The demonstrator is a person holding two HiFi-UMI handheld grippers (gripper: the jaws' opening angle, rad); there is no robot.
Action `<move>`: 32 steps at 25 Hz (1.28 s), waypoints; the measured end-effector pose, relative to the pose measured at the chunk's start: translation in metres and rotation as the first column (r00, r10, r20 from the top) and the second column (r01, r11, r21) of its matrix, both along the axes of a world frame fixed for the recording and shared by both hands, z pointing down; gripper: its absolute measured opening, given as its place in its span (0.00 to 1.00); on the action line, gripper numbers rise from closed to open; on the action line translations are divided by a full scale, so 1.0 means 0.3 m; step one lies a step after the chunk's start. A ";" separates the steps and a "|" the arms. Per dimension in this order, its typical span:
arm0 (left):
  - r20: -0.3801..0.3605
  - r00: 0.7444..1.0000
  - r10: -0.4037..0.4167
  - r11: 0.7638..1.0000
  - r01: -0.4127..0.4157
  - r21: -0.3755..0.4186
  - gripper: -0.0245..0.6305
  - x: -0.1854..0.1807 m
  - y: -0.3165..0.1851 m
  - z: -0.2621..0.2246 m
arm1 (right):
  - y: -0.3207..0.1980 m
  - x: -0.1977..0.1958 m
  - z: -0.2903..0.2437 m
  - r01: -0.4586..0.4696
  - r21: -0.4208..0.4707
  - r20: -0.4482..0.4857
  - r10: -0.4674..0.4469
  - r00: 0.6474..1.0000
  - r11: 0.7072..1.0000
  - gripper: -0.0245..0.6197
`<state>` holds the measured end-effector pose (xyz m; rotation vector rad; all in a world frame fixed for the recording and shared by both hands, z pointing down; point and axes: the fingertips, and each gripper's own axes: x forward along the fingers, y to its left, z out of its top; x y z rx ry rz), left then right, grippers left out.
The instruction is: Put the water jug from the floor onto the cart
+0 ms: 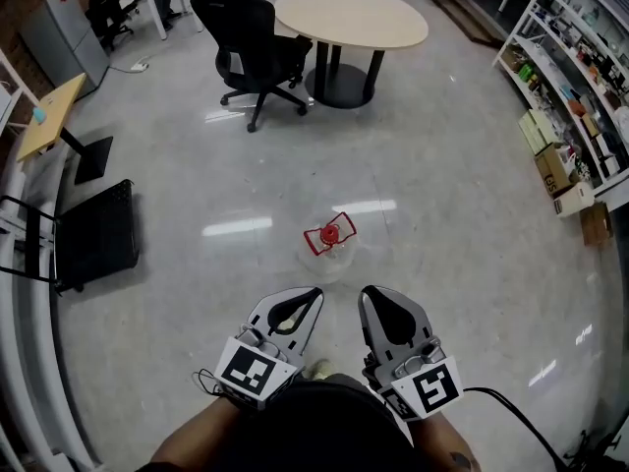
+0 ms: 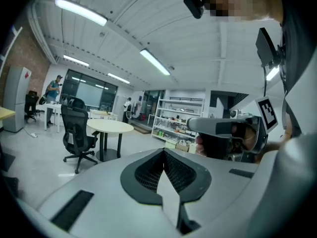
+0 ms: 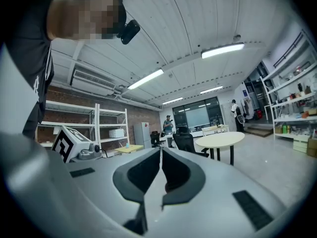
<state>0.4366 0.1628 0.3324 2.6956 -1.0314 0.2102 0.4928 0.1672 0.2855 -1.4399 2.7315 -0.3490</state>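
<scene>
The water jug point(image 1: 330, 239) is clear with a red cap and red handle. It stands on the grey floor just ahead of both grippers in the head view, and neither gripper view shows it. My left gripper point(image 1: 314, 292) is shut and empty, its tips a little short of the jug on the left. My right gripper point(image 1: 366, 292) is shut and empty too, beside it on the right. The left gripper view shows its jaws point(image 2: 163, 150) meeting and pointing across the room. In the right gripper view the jaws point(image 3: 161, 149) also meet at the tips.
A black cart-like platform point(image 1: 96, 234) sits at the left by a white frame. Farther ahead stand a black office chair point(image 1: 254, 52) and a round table point(image 1: 351, 16). Shelves point(image 1: 575, 67) and cardboard boxes point(image 1: 558, 170) line the right side. A wooden desk point(image 1: 47, 116) is at far left.
</scene>
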 end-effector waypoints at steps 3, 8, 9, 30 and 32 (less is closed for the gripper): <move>0.031 0.999 0.037 0.999 -0.037 0.013 0.04 0.001 -0.181 0.063 | -0.169 -0.003 0.010 -0.044 0.027 -0.006 0.044 0.999 0.999 0.05; 0.078 0.993 0.094 0.995 -0.093 -0.025 0.04 0.051 -0.424 0.238 | -0.389 0.037 0.142 -0.093 -0.013 -0.051 0.092 0.994 0.996 0.05; 0.067 0.993 0.098 0.994 -0.095 -0.050 0.04 0.068 -0.458 0.282 | -0.424 0.050 0.169 -0.096 -0.019 -0.052 0.095 0.994 0.995 0.05; 0.220 0.953 -0.206 0.809 0.292 -0.509 0.18 -0.033 -0.829 1.901 | -0.883 0.234 1.236 0.031 -0.223 -0.071 -0.048 0.996 0.974 0.05; 0.225 0.942 -0.250 0.756 0.335 -0.562 0.23 -0.046 -0.832 1.986 | -0.897 0.234 1.272 0.040 -0.229 -0.073 -0.058 0.996 0.973 0.05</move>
